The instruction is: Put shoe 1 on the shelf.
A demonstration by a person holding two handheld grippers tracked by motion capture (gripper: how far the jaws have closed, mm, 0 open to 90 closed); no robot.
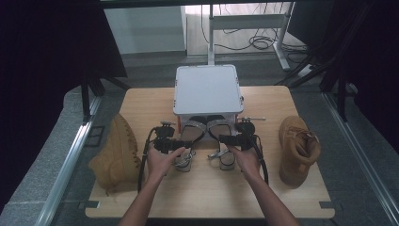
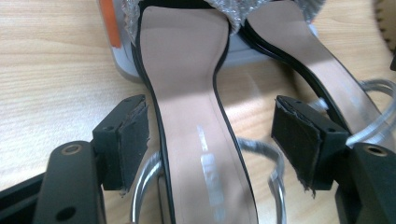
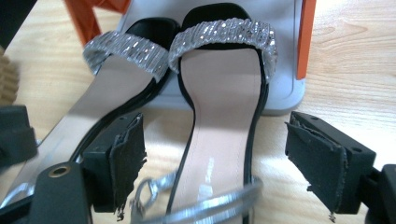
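Two black heeled sandals with glittery toe straps and silver ankle straps stand side by side, toes on the base of a grey box. My left gripper is open around the left sandal. In the left gripper view, its pads stand clear of the insole, with the other sandal to the right. My right gripper is open around the right sandal. In the right gripper view, that sandal lies between the pads untouched, with the left sandal beside it.
A tan boot lies on its side at the table's left edge. Its mate stands upright on the right. The box's grey base carries orange latches. Bare wood lies in front of the sandals.
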